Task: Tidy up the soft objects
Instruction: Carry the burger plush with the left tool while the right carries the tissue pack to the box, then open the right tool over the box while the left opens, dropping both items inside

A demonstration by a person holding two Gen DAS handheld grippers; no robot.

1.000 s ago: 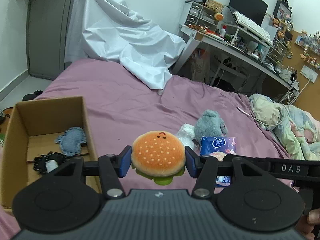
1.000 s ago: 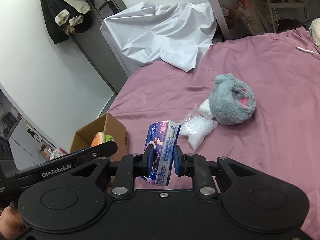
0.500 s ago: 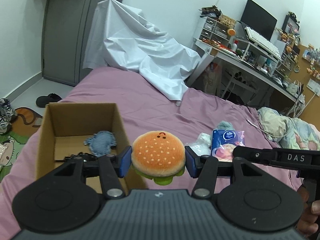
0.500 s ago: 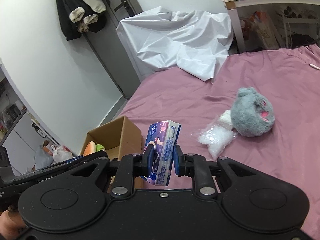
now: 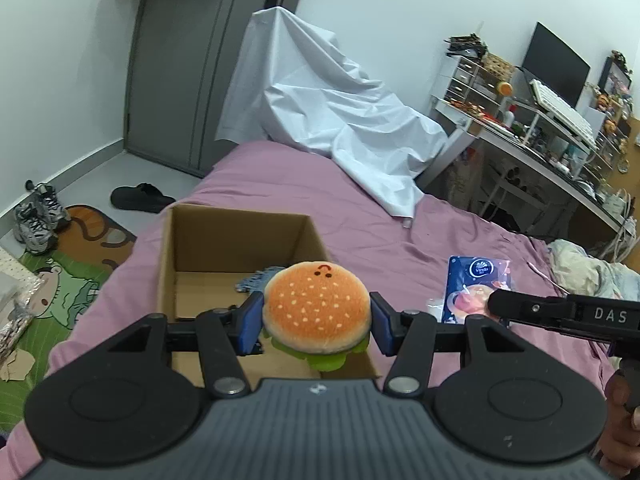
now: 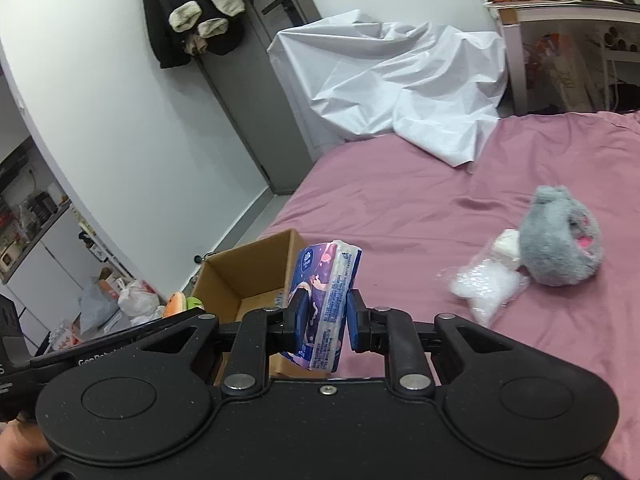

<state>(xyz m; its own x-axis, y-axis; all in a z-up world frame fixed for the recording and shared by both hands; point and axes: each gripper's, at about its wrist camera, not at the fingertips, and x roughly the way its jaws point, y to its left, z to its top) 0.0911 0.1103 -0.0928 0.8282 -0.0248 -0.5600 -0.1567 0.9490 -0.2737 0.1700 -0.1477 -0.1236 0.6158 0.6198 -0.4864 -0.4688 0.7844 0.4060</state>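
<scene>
Above pink bed, right hand-held gripper pinches tissue pack upright.

A white sheet drapes over something at the far edge of the bed, beside a grey door. Dark clothes hang at the door's top. On the floor lie a black slipper, sneakers and a cartoon mat. A cluttered desk carries a monitor and keyboard. A crumpled blanket lies at the bed's right.

Burger plush & tissue pack clamped above cardboard box.
</scene>
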